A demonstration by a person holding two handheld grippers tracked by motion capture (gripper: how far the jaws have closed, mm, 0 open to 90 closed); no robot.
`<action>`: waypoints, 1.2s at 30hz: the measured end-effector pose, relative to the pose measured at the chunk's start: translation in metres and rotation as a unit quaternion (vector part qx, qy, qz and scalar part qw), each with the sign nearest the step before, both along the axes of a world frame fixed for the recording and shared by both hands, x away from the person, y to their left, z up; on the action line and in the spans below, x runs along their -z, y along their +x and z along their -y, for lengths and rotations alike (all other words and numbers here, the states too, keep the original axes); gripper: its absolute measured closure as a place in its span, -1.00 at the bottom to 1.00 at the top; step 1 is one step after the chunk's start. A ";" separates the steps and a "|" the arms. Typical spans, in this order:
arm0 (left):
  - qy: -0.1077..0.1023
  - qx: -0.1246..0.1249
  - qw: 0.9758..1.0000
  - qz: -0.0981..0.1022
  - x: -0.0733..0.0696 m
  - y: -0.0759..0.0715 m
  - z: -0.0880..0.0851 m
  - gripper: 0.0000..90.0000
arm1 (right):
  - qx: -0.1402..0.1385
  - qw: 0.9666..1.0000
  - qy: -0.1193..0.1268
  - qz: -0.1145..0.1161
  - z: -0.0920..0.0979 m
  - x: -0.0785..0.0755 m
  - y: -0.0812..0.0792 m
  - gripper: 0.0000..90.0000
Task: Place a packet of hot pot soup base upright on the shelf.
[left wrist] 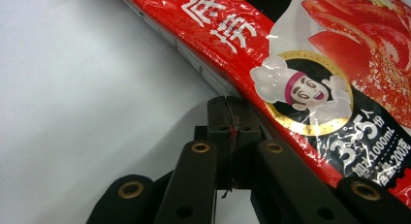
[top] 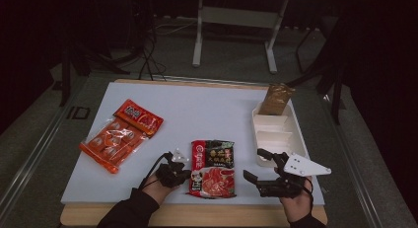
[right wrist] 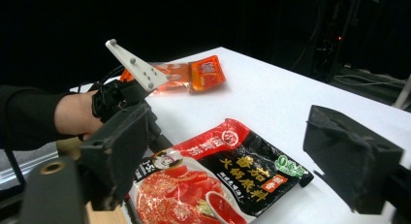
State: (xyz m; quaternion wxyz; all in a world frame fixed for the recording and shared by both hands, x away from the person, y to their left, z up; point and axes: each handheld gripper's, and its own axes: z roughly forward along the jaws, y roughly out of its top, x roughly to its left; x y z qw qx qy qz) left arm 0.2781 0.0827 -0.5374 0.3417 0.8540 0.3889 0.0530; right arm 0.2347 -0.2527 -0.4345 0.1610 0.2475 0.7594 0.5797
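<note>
While its two jaws are pressed flat together with nothing between them, the left tool sits low on the bench, its closed tips just at the left edge of the red and black soup-base packet. Seen from the left gripper view, the shut jaws meet right against the packet's red border, beside the round cartoon chef printed on it; whether they actually touch the wrapper I cannot tell. The person's left hand, in a dark sleeve, comes in from the bottom edge of the high view behind that tool.

On the other side of the packet, the right tool is held with its jaws spread wide and empty, a grey three-cornered plate on top of it. From the right gripper view those two black jaws frame the packet, which lies flat on the bench between them but farther off, untouched by either jaw. The same view shows the left tool at the packet's far edge.

Farther out, the white bench carries an orange bag of small sachets to the left, well apart from the packet. At the right edge stands a white divided tray, with a brown pouch leaning upright in its far compartment.
</note>
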 end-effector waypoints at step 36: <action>-0.071 -0.028 0.996 0.050 -0.044 0.053 -0.005 -0.04 | 0.036 0.999 -0.018 0.025 0.000 -0.003 -0.006 -0.74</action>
